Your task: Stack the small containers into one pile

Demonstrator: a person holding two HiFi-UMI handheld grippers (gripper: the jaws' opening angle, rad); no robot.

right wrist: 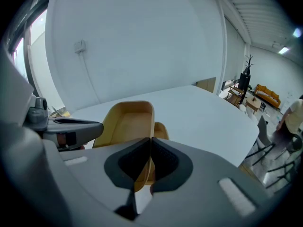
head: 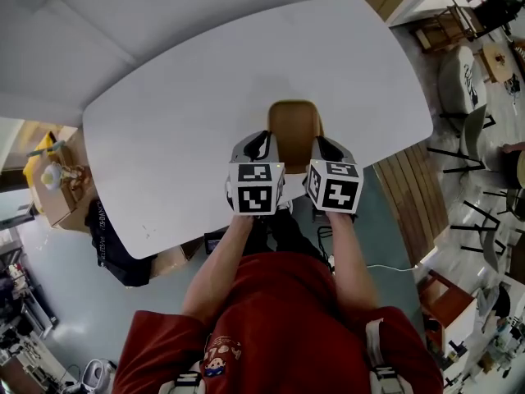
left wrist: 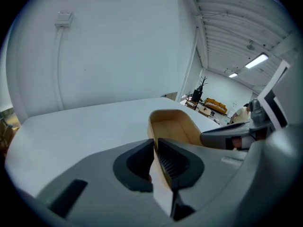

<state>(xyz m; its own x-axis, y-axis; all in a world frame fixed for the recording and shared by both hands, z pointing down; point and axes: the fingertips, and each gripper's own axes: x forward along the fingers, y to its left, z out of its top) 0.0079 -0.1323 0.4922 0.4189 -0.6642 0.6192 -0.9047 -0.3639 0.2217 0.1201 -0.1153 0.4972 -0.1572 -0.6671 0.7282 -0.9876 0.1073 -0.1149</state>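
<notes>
Currently the left gripper and the right gripper each pinch an opposite side wall of the tan container, jaws nearly together on the thin walls. Container sits at the table's near edge. The two-sided grip probably keeps it level.

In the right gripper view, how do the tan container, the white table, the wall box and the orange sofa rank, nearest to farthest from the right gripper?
1. tan container: clamped in the jaws, centre.
2. white table: below and ahead.
3. wall box: behind the table, upper left.
4. orange sofa: far right, deep in the room.
</notes>
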